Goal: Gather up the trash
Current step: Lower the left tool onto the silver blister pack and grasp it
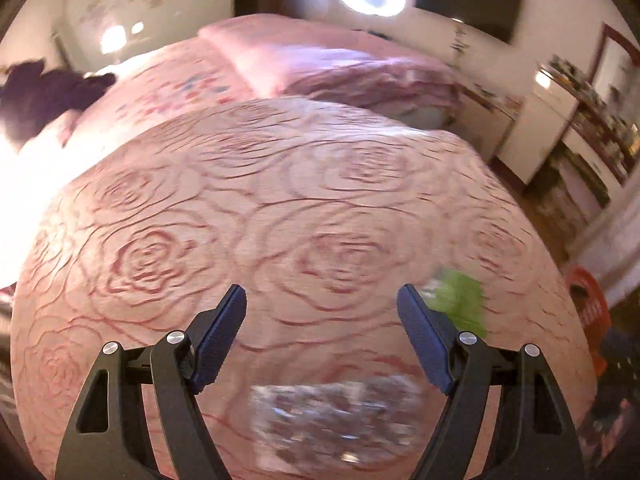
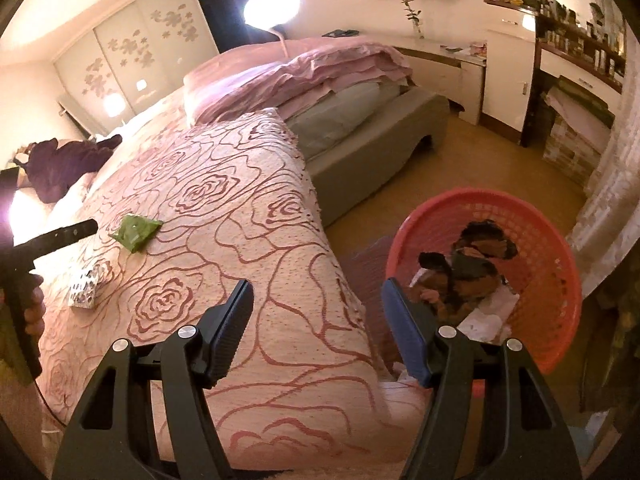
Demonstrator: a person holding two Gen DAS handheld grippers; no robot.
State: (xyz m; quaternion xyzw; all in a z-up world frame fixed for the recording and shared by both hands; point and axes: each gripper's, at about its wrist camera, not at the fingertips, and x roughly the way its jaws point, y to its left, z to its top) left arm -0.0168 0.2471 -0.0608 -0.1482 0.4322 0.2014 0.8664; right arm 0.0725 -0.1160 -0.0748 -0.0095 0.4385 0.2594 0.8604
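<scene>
A round red plastic lattice basket (image 2: 560,280) on the floor beside the bed holds dark brown wrappers and white paper scraps. On the pink rose-patterned textured bedspread (image 2: 224,240) lie a crumpled green wrapper (image 2: 136,232) and a silvery patterned packet (image 2: 84,288), blurred in the left view. The left gripper (image 1: 322,320) and the right gripper (image 2: 318,316) both gape, empty.

Both the left gripper (image 1: 322,300) and the right gripper (image 2: 318,294) are built from black angular arms. Silver round screws are set at the joints. Ribbed dark-blue pads (image 2: 404,332) are fitted to the fingers.
</scene>
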